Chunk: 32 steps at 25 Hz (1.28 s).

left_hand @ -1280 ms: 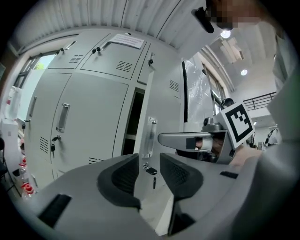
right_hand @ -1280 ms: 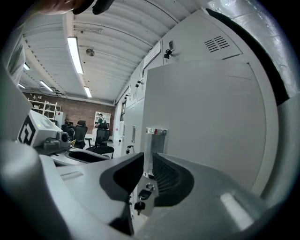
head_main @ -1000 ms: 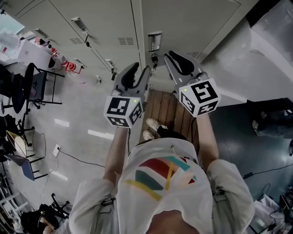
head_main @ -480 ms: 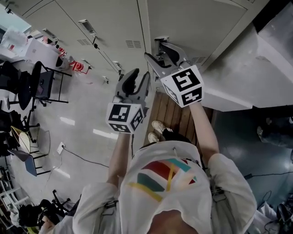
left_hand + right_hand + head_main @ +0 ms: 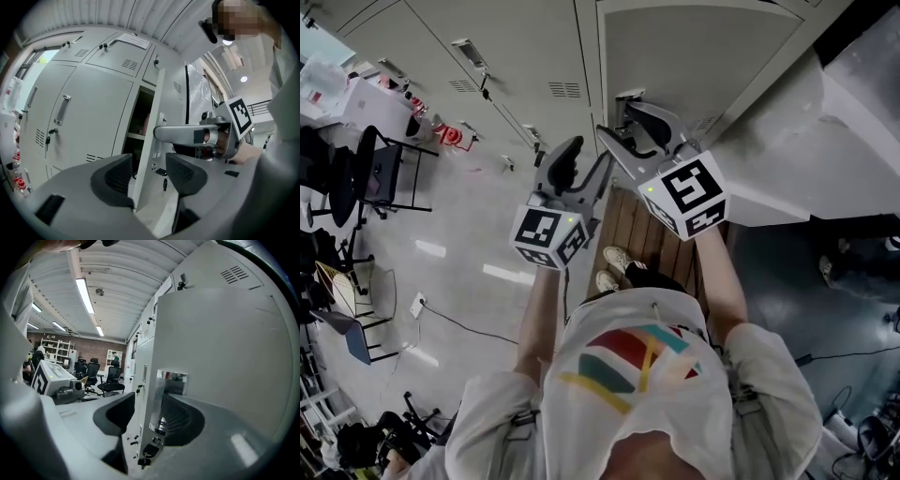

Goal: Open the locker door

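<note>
Ajar grey metal locker door (image 5: 694,56), edge between parted, ungripping jaws: left tool (image 5: 149,174) just opening, right tool (image 5: 147,416) just closing.

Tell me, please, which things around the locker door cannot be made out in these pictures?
- Locker inside: left gripper view, only a dark slit beside the door; contents unreadable.
- Paper label on an upper locker: same view, print too small.
- Key under the handle: right gripper view, small and dark; how it is turned is unclear.
- Shelves far back in the room: right gripper view, too small to tell what they hold.
</note>
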Motion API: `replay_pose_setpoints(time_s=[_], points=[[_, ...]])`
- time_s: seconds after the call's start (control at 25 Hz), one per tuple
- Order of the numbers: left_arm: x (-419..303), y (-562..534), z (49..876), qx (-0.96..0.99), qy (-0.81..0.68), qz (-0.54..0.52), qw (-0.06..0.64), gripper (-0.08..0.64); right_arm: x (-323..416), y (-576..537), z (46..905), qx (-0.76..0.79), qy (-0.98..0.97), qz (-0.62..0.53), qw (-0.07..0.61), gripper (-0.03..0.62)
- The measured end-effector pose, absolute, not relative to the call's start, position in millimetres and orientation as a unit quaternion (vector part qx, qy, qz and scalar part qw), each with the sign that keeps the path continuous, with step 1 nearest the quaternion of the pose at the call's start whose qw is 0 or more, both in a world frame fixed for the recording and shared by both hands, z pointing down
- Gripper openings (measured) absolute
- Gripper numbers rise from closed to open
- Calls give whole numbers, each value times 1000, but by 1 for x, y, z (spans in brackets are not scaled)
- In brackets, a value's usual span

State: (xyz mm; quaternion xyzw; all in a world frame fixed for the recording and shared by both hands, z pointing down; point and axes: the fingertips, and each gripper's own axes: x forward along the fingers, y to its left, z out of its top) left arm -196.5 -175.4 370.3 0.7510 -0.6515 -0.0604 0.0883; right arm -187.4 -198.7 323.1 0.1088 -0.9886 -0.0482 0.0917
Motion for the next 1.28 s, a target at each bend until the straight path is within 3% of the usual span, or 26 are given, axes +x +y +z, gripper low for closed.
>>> replay_pose_setpoints(time_s=[0.64,0.84,1.28], points=[[-159,-182,383,807,-584,-27,86,207,-145,-168,325,78,-991,-53,90,175],[-139,-179,382,826,-558,-10,78,109,-126,-157,325,73,-991,-64,90,175],[-117,-169,382,843,-532,8,76,101,-35,-162,367,177,-974,-5,139,175]])
